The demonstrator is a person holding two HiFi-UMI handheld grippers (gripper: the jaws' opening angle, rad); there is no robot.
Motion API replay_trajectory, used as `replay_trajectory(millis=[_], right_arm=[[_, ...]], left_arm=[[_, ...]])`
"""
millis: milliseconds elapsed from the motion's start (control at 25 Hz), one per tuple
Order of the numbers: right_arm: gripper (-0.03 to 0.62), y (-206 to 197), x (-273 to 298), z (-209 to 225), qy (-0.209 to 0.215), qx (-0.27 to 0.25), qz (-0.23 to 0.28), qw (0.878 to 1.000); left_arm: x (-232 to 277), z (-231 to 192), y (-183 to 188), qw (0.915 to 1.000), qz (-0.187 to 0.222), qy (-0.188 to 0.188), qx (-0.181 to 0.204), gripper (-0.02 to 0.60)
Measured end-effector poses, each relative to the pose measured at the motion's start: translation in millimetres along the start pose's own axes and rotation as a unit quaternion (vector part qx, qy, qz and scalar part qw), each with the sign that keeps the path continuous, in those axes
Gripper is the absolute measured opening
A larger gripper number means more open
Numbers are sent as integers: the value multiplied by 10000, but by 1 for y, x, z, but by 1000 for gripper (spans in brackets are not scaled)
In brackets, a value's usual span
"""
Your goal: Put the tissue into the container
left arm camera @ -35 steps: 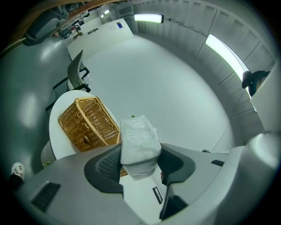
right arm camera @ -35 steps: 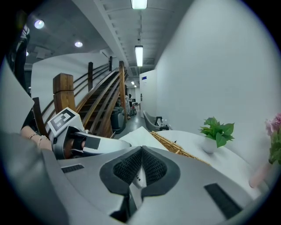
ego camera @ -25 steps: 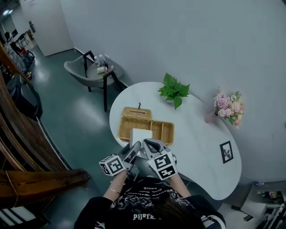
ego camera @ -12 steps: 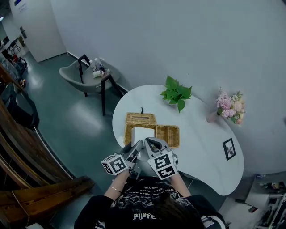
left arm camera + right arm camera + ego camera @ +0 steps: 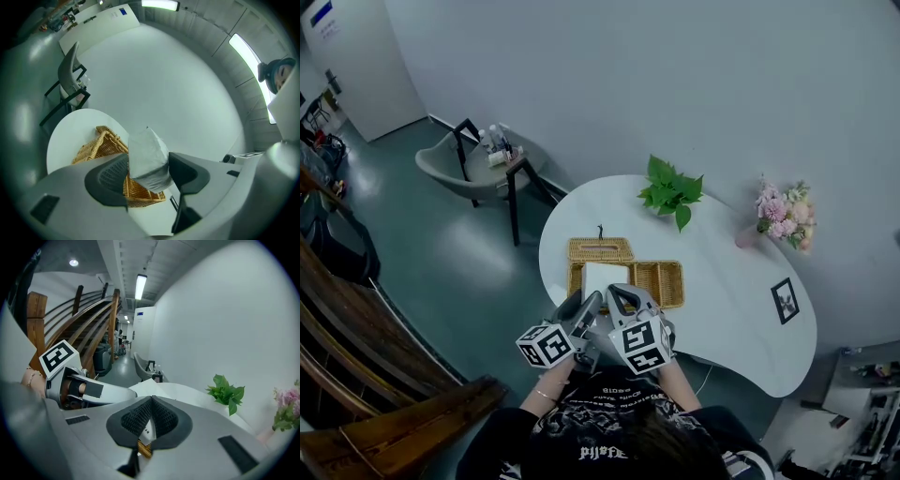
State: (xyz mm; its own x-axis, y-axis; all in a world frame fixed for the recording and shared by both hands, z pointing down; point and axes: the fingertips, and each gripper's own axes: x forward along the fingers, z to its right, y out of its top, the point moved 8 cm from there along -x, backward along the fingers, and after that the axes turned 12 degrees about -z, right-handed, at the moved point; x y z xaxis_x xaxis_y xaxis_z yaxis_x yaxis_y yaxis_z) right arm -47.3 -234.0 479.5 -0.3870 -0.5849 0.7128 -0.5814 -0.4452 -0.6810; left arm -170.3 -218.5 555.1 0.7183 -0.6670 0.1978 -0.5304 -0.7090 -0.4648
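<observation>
A white tissue pack (image 5: 606, 278) lies over the left part of the wicker container (image 5: 661, 281) on the white table (image 5: 731, 319). My left gripper (image 5: 586, 306) has the pack (image 5: 147, 157) filling the gap between its wide-set jaws. Both pads touch the pack's sides while the jaws are opening. Below the pack, the container (image 5: 101, 145) shows in the left gripper view. My right gripper (image 5: 623, 298) is just to the right. Its pads (image 5: 161, 416) are shut on a thin white edge of the pack (image 5: 146, 426).
A wicker lid (image 5: 600, 249) lies behind the container. A green plant (image 5: 670, 192), pink flowers (image 5: 783, 216) and a small picture frame (image 5: 785, 300) stand further along the table. A grey chair (image 5: 455, 159) and a side table with bottles (image 5: 499, 150) stand on the floor beyond.
The head camera has shifted, so the table sits slightly to the right. Both grippers and the pack stay at the container's near left part.
</observation>
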Motion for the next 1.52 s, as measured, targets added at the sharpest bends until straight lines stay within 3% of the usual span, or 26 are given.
replay_trajectory(millis=[320, 720, 920, 1040, 1280, 1400, 1520], right_arm=[[23, 4, 8, -5, -239, -83, -81, 9996], [23, 5, 15, -14, -312, -177, -206, 9991], [23, 4, 19, -15, -316, -272, -239, 9988], [23, 2, 21, -12, -298, -325, -276, 9986], [23, -5, 27, -12, -236, -335, -354, 9985], [23, -7, 33, -10, -225, -314, -357, 9986], [23, -8, 36, -9, -238, -324, -387, 9984]], left_arm=[[-23, -17, 12, 9996, 176, 211, -9, 264], [-52, -29, 35, 9932, 462, 829, 673, 264], [-63, -21, 45, 9821, 612, 1133, 1379, 264], [-67, -14, 50, 9771, 761, 1249, 1547, 261], [-74, -5, 57, 9648, 847, 1489, 1996, 199], [-72, -2, 59, 9532, 761, 1685, 2394, 186], [-70, -1, 59, 9478, 707, 1762, 2560, 130]])
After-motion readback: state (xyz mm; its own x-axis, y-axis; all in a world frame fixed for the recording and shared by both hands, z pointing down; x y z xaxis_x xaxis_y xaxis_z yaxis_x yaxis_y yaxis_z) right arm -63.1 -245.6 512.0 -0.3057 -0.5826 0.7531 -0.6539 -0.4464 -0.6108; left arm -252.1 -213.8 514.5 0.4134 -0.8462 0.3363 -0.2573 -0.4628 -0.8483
